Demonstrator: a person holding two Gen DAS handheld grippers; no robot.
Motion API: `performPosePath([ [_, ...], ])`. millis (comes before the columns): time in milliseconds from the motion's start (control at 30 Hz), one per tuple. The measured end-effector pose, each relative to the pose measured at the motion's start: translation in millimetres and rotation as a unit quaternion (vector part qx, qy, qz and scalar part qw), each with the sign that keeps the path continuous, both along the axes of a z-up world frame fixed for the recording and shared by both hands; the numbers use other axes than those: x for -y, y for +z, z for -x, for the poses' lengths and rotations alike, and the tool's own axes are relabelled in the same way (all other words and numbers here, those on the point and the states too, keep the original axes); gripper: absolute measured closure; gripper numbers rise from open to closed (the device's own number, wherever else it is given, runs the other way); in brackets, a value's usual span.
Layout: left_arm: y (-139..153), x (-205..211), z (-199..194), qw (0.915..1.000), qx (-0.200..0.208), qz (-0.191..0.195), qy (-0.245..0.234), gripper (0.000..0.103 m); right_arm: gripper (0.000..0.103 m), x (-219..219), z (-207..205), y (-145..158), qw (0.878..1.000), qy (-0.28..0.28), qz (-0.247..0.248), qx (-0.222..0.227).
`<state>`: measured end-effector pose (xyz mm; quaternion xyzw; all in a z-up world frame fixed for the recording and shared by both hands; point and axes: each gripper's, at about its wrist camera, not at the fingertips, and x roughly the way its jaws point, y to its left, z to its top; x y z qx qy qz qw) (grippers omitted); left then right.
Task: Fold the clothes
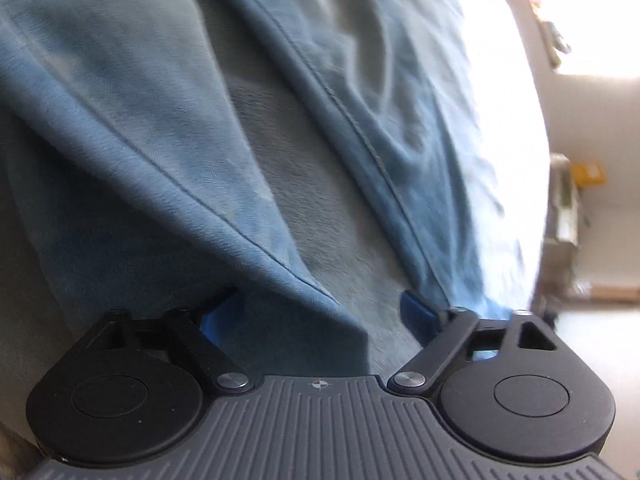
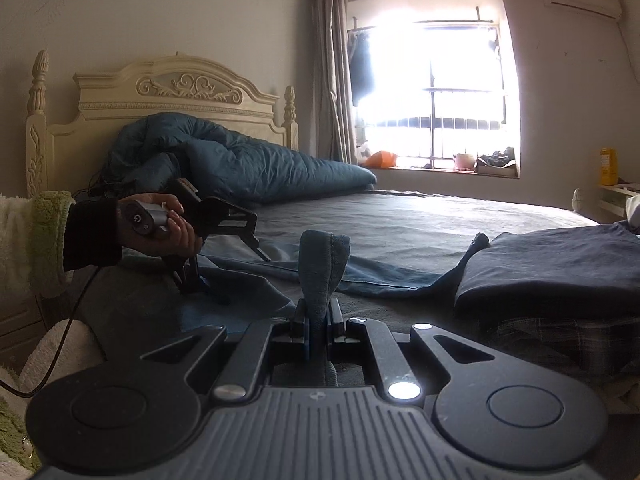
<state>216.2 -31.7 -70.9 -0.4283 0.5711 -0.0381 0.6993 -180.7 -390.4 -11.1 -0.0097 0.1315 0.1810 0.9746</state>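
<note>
A light blue garment (image 1: 160, 140) with stitched seams fills the left wrist view, lying rumpled on the grey bed sheet (image 2: 400, 220). My left gripper (image 1: 320, 304) points down at it with its jaws wide apart; a fold of the cloth lies between the blue pads (image 1: 416, 312), which do not press on it. In the right wrist view a hand holds the left gripper (image 2: 228, 276) over the garment's left part. My right gripper (image 2: 318, 332) is shut on a fold of the same garment (image 2: 322, 264), which stands up between its fingers.
A stack of folded dark clothes (image 2: 560, 272) lies on the bed at the right, with a plaid piece (image 2: 540, 344) beneath. A teal duvet (image 2: 240, 160) is bunched against the cream headboard (image 2: 160, 92). A bright window (image 2: 432, 92) lies beyond the bed.
</note>
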Motion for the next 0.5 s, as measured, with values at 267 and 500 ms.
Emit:
performPosePath([
  [267,-6,-12,24,0.999,0.006,-0.004,0.044,0.085,0.094,1,10,5,1.0,0.001,-0.007,0.014],
  [500,-9,-28,48,0.9965,0.048,0.033,0.061,0.1,0.094,-1,7,21,1.0,-0.021,0.008,0.011],
])
